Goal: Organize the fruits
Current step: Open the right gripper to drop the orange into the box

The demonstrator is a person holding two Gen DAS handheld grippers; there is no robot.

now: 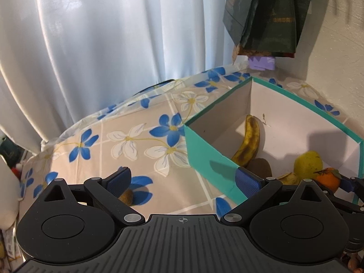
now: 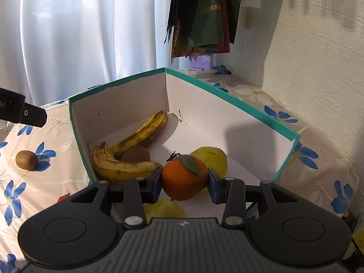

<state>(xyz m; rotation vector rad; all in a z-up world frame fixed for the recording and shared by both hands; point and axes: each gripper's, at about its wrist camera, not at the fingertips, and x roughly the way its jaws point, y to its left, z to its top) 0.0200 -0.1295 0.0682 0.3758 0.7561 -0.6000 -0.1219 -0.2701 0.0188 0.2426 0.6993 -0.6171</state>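
A teal box (image 2: 238, 101) with a white inside stands on the flowered tablecloth. In it lie two spotted bananas (image 2: 141, 134), a brown kiwi (image 2: 135, 154) and a yellow-green fruit (image 2: 213, 159). Over the box's near end my right gripper (image 2: 184, 178) is shut on an orange (image 2: 182, 177) with a green leaf. Another yellow-green fruit (image 2: 163, 209) shows under that gripper. My left gripper (image 1: 184, 180) is open over the cloth, left of the box (image 1: 204, 157), with nothing between its fingers. A second kiwi (image 1: 126, 196) lies on the cloth behind its left finger (image 1: 119, 179). The orange (image 1: 327, 180) also appears at the right in the left wrist view.
White curtains hang behind the table. Dark bags (image 2: 200, 13) hang above the box's far corner, with a purple item (image 2: 200, 61) under them. A white wall (image 2: 307, 68) borders the table on the right. A small red fruit (image 2: 62, 198) lies on the cloth left of the box.
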